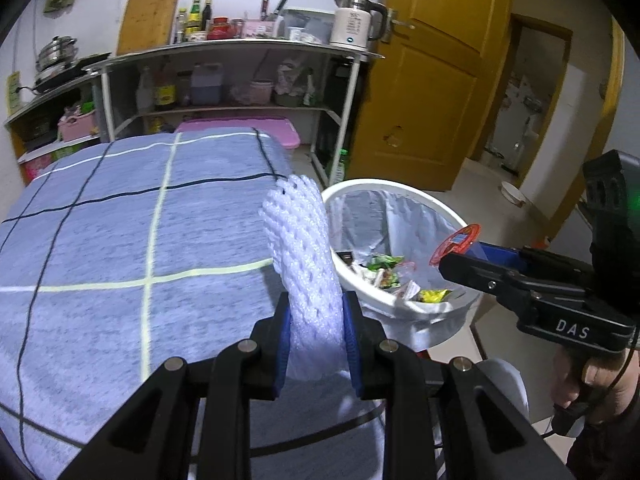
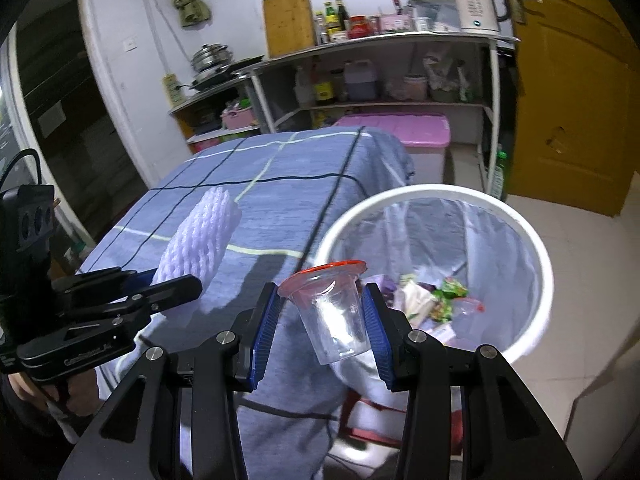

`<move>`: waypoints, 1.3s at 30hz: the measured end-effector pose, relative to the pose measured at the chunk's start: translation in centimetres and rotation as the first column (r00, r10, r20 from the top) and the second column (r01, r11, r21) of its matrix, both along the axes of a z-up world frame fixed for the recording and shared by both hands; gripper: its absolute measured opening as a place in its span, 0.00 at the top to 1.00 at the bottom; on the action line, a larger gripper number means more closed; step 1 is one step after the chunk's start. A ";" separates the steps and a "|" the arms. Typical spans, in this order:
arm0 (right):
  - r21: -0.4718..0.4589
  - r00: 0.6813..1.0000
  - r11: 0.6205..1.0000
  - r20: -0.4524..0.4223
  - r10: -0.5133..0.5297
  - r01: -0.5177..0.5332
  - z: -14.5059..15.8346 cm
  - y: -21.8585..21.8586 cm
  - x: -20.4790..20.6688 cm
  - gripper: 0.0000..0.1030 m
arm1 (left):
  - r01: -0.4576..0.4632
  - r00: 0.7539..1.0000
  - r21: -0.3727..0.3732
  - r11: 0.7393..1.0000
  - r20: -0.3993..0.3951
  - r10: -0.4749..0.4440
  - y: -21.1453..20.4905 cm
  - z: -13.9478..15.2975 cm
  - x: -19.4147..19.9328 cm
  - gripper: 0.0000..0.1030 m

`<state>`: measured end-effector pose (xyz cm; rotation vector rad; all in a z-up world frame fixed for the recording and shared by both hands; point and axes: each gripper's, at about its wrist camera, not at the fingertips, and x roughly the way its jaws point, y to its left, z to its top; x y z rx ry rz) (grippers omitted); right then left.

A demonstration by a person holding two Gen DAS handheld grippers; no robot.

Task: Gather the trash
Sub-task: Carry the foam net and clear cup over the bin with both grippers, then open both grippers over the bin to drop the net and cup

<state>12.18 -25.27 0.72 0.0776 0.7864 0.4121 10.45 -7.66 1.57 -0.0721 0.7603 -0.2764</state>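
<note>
My left gripper (image 1: 316, 312) is shut on a white foam fruit net (image 1: 302, 248), held upright above the table's right edge, beside the bin. The net also shows in the right wrist view (image 2: 200, 240). My right gripper (image 2: 322, 312) is shut on a clear plastic cup (image 2: 334, 316) with a red rim, held just left of the bin's rim. In the left wrist view the cup (image 1: 456, 242) hangs over the bin. The white trash bin (image 2: 536, 248) has a clear liner and holds several wrappers (image 2: 432, 300).
A table with a blue checked cloth (image 1: 120, 240) stands left of the bin (image 1: 352, 190). Metal shelves (image 1: 240, 80) with bottles and a kettle (image 1: 356, 20) stand behind. A pink-lidded box (image 2: 400, 128) sits on the floor. A yellow door (image 1: 432, 80) is at the right.
</note>
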 end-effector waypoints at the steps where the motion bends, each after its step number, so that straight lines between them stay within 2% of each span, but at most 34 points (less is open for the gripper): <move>1: 0.001 1.000 1.000 -0.004 -0.013 0.013 -0.2 -0.6 0.2 0.57 | 0.011 1.000 -0.002 1.000 -0.002 -0.011 -0.3 -0.1 0.3 0.75; 19: -0.007 0.992 0.993 -0.052 -0.115 0.114 -2.1 -5.0 2.5 0.57 | 0.133 0.990 -0.017 0.991 -0.044 -0.134 -5.6 -1.1 4.4 0.75; 35: -0.034 0.985 0.990 -0.099 -0.138 0.135 -3.7 -5.5 5.1 0.57 | 0.164 0.983 -0.023 0.986 -0.084 -0.165 -6.8 -2.6 6.7 0.74; 39: -0.045 0.985 0.990 -0.106 -0.137 0.133 -4.1 -5.4 5.4 0.57 | 0.159 0.983 -0.023 0.987 -0.093 -0.160 -6.7 -3.0 7.1 0.70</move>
